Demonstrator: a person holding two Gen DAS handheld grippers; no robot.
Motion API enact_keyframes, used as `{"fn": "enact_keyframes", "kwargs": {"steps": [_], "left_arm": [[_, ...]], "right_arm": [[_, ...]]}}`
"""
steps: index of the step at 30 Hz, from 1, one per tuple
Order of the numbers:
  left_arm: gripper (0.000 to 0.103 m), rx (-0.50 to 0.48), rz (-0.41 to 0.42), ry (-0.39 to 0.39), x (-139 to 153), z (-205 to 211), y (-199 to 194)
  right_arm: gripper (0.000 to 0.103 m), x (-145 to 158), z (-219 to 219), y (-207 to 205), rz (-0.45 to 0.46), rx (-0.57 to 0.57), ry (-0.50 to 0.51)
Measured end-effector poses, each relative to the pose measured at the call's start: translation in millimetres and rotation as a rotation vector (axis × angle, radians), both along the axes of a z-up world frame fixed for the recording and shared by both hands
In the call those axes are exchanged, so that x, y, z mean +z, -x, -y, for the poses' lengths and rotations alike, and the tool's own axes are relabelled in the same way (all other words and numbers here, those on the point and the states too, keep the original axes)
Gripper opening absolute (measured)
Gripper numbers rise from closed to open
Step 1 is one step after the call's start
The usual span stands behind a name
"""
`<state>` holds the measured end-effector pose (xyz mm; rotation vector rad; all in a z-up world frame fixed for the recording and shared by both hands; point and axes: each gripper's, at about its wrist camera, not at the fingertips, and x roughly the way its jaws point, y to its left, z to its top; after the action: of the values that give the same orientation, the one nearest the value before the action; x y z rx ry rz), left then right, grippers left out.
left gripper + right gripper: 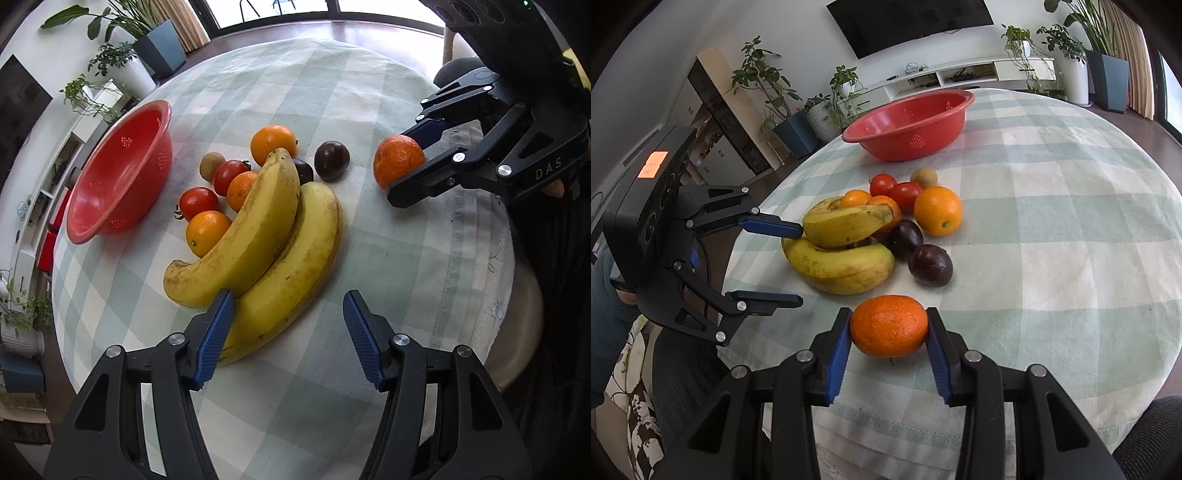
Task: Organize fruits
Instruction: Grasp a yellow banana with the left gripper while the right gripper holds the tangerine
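Note:
My right gripper (888, 317) is shut on a rough-skinned mandarin (888, 326) that rests on the checked cloth near the table's front edge. The left wrist view shows the same mandarin (397, 162) in the right gripper (400, 166). Two bananas lie stacked, the upper banana (251, 236) on the lower banana (295, 266). My left gripper (288, 299) is open and points down at their near ends. One finger (218, 332) sits at the seam between the bananas, and the other finger stands clear of them. An empty red colander (122, 173) stands beyond the fruit.
Behind the bananas lie oranges (273, 142), two tomatoes (197, 201), two dark purple fruits (331, 158) and a small brown fruit (211, 165). The round table's edge (923, 435) curves close below my right gripper. Potted plants and a shelf stand past the table.

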<state>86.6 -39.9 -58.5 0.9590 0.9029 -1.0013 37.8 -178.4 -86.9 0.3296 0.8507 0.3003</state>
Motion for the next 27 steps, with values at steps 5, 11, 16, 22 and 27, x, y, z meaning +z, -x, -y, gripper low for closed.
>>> {"fn": "enact_keyframes", "kwargs": {"steps": [5,11,16,22,27], "left_arm": [[0.059,-0.012,-0.013,-0.07,-5,4,-7],[0.063,-0.047,-0.088,-0.085,-2,6,6],[0.063,-0.058,-0.14,-0.084,0,11,15],[0.065,-0.128,-0.067,-0.169,-12,32,14],[0.065,-0.185,-0.106,-0.237,-20,49,0]], "right_arm": [[0.042,-1,6,-1,0.006,-0.003,-0.036],[0.042,1,9,2,0.016,-0.004,-0.059],[0.042,1,12,0,0.02,-0.01,-0.067],[0.042,2,10,3,0.024,-0.001,-0.063],[0.042,2,12,3,0.025,-0.006,-0.072]]}}
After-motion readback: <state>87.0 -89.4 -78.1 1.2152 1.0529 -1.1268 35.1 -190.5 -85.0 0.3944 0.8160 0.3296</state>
